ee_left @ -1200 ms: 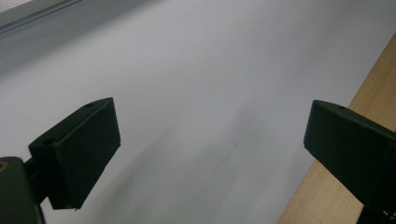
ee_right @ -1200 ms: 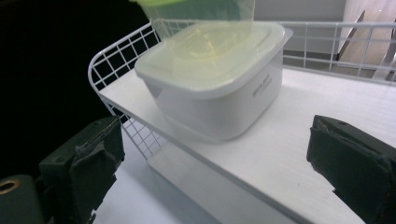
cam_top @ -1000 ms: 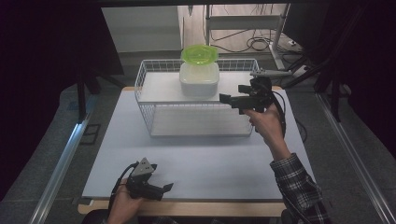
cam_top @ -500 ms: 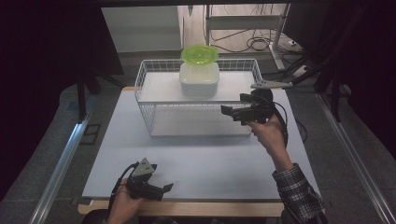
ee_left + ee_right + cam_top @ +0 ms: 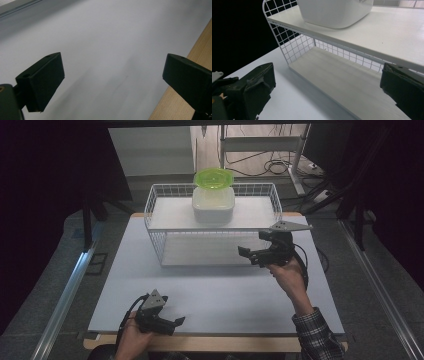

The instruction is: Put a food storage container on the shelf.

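I count two grippers, one wire shelf rack, one white container and one green lid.

1. At the far left of the high view I hold the left gripper [image 5: 172,321] low over the near edge of the table [image 5: 210,290], close to the wooden front strip. Its jaws stand well apart with nothing between them; the left gripper view confirms this, with only the pale table surface between the two black jaws.

2. Toward the middle, the wire shelf rack [image 5: 155,210] stands at the far side of the table. It has two white boards: one upper shelf and one lower floor. The white container [image 5: 213,205] sits on the upper shelf, centred, and the green lid [image 5: 213,177] lies on top of it. In the right gripper view the container's base [image 5: 334,11] rests flat on the upper board.

3. To the right, I hold the right gripper [image 5: 250,254] just in front of the rack's near right corner, level with the lower opening. Its jaws are spread wide and hold nothing. It is near the rack without touching it.
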Available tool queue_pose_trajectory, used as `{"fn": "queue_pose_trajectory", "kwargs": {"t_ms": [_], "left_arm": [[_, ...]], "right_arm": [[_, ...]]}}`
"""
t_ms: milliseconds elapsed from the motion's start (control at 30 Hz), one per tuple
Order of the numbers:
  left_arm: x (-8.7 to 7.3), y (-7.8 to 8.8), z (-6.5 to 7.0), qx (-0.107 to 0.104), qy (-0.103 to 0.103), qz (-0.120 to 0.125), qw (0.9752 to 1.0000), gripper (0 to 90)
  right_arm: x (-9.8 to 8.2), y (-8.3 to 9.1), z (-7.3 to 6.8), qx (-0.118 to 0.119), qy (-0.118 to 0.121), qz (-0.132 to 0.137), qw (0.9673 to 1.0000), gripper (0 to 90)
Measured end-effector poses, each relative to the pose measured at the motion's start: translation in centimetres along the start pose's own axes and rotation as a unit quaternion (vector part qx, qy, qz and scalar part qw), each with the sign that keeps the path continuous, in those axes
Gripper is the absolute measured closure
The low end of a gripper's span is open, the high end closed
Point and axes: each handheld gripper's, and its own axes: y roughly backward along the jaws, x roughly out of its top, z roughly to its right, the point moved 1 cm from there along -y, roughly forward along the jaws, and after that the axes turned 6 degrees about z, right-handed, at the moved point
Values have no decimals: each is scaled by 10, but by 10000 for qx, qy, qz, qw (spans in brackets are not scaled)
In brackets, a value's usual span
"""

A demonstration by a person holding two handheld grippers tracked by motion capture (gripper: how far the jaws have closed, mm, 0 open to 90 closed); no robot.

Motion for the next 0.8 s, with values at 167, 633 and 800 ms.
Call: {"fn": "queue_pose_trajectory", "kwargs": {"t_ms": [167, 633, 800], "left_arm": [[0, 0, 1, -8, -42, -25, 10000, 36], [1, 2, 1, -20, -117, 45, 9999, 35], [0, 2, 1, 1, -145, 57, 9999, 34]], "right_arm": [[-9, 4, -1, -85, 113, -34, 9999, 1], [-30, 9, -13, -152, 289, -226, 9992, 0], [-37, 11, -19, -73, 288, -276, 9992, 0]]}}
